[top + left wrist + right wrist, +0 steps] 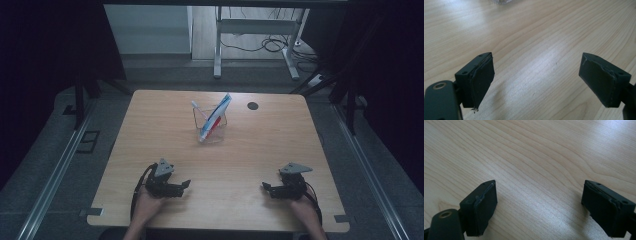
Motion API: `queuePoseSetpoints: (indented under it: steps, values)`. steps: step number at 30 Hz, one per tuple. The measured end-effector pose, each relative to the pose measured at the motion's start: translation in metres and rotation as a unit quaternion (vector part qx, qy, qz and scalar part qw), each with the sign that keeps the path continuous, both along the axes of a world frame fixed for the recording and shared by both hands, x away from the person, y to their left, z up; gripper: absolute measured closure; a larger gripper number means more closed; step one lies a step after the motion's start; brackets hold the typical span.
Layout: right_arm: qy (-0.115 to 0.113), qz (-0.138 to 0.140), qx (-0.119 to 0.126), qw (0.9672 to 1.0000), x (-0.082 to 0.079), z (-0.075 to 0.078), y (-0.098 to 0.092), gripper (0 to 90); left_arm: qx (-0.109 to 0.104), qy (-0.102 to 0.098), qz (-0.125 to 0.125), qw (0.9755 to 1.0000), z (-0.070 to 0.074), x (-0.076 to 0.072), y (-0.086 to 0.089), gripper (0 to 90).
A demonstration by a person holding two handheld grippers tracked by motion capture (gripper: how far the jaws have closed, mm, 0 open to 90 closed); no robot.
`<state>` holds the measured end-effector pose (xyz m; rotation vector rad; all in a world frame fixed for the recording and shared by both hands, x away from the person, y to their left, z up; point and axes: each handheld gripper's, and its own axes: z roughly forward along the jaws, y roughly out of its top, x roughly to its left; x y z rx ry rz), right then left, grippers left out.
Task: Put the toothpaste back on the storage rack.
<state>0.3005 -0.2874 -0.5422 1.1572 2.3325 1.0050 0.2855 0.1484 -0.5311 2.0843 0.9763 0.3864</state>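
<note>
From the high view, a clear glass cup stands upright near the middle of the table, toward its far side, with a toothpaste tube and a white toothbrush leaning inside it. The left gripper and the right gripper rest low at the near edge, one to each side, both well apart from the cup and pointing inward toward each other. A small dark round spot sits on the wood right of the cup. The step in hand looks like an approach to the cup; to do it well, I would turn one gripper toward the cup, bring it in level, and grip either the leaning tube near its top or the cup wall, steadying the glass with the other gripper so it does not tip or slide.

In the left gripper view, the jaws stand wide apart with bare wood between them, holding and touching nothing; the base of the glass cup just shows at the top edge.

In the right gripper view, the right gripper likewise has its jaws spread wide over bare wood, empty.
</note>
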Motion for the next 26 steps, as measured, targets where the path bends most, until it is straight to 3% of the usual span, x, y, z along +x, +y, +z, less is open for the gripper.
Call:
queuePoseSetpoints:
  steps: [9,11,26]
  values:
    - [0.0,-0.001,0.0,1.0,0.0,0.0,0.0,13.2,0.033,0.029,-0.002,0.999,-0.012,0.001,-0.005,13.2]
    - [0.0,-0.001,0.0,1.0,0.0,0.0,0.0,13.2,0.045,0.028,-0.001,0.9986,-0.013,0.001,-0.008,13.3]
    - [0.0,0.0,0.001,1.0,0.0,0.0,0.0,13.2,0.046,0.033,0.0,0.9984,-0.013,0.002,-0.008,12.9]
